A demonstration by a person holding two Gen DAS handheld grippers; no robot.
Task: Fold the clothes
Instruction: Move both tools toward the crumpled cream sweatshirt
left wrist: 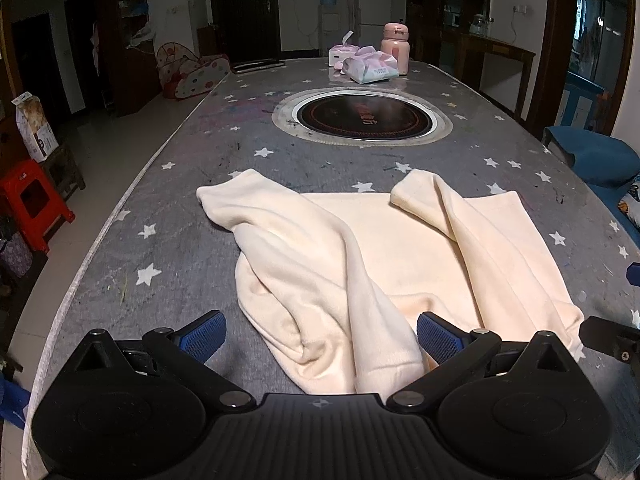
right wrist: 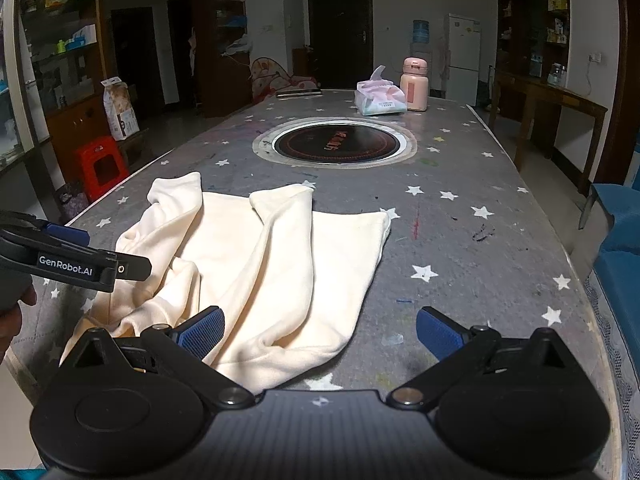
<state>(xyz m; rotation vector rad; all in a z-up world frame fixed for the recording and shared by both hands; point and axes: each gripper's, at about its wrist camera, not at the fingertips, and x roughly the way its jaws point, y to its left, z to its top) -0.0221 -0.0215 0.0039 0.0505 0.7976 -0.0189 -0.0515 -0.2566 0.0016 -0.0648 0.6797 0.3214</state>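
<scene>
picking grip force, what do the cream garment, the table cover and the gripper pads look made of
Cream garment: looks like soft fleece or brushed knit, matte and slightly fuzzy, falling in thick rounded folds.
Table cover: seems a thin printed vinyl or coated cloth, grey with white stars, faint sheen, scuffed with ink marks.
Gripper pads: blue, probably rubber, with a fine grid texture; the arms behind them look like black plastic.

dim room, white walls, pale tiled floor (right wrist: 24, 400), dark wooden shelving (right wrist: 52, 52), dark door (right wrist: 340, 28), white fridge (right wrist: 462, 56), red stool (right wrist: 102, 164), blue seat (right wrist: 620, 240)
</scene>
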